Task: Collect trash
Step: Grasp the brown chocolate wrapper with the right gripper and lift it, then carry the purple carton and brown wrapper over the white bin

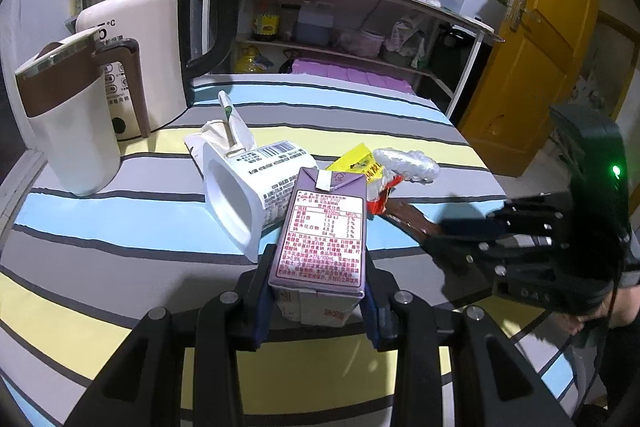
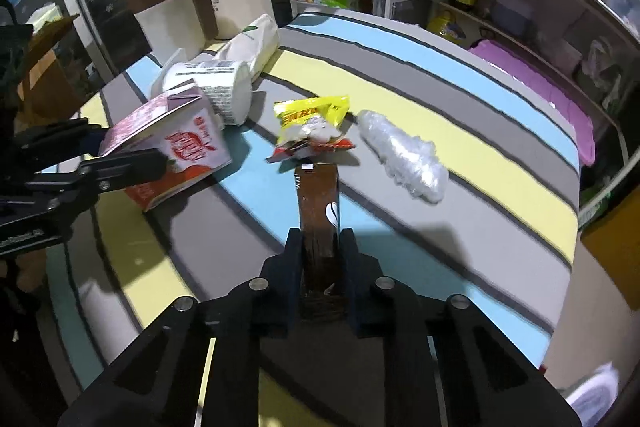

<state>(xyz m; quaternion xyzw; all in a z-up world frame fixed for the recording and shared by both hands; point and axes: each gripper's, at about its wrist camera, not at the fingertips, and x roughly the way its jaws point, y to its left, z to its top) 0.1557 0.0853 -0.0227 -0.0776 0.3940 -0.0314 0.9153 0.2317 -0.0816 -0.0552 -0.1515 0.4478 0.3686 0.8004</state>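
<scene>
So the left gripper (image 1: 318,301) has its blue pads clamped on a purple paper drink carton (image 1: 324,235), boxy with printed sides, tipped up off the striped tablecloth (image 1: 120,243). The right gripper (image 2: 320,267) stands narrow, pinching a slim brown carton (image 2: 320,203), glossy and rectangular, probably a small drink box but the blur makes that hard to call. Past it lie a crinkly yellow snack wrapper (image 2: 312,125), a wad of clear plastic film (image 2: 404,155) and a white plastic cup (image 2: 224,91) on its side. Kettles (image 1: 132,67) crowd the far left corner; the cloth near the right edge stays open.
</scene>
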